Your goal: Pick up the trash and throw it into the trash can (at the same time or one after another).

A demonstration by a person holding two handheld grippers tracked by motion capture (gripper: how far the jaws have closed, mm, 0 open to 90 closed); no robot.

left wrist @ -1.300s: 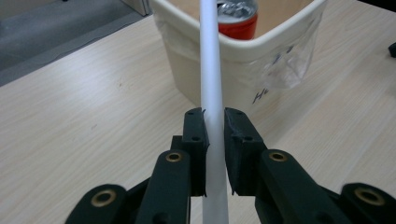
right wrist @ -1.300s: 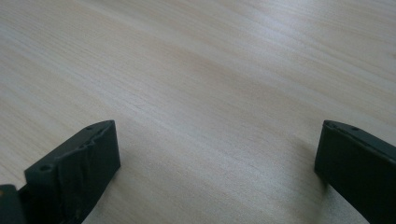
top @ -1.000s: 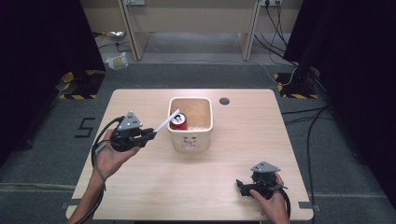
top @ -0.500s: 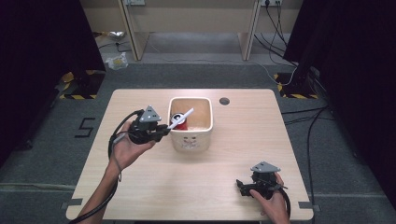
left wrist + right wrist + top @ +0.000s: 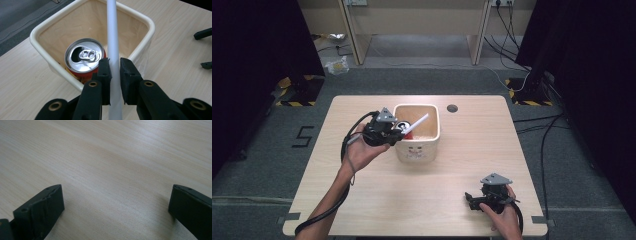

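Nearest us, our right gripper [image 5: 472,198] rests on the table [image 5: 432,200], jaws spread wide. Farther off, our left gripper [image 5: 114,68] pinches a white straw [image 5: 112,37] above the opened can [image 5: 83,57] standing inside the cream tub [image 5: 140,18].

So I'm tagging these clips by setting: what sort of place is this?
Probably a lab or recording studio, not a home: a lone wooden table on grey carpet, black curtains on both sides, hazard-striped stand bases, and cables trailing over the floor.
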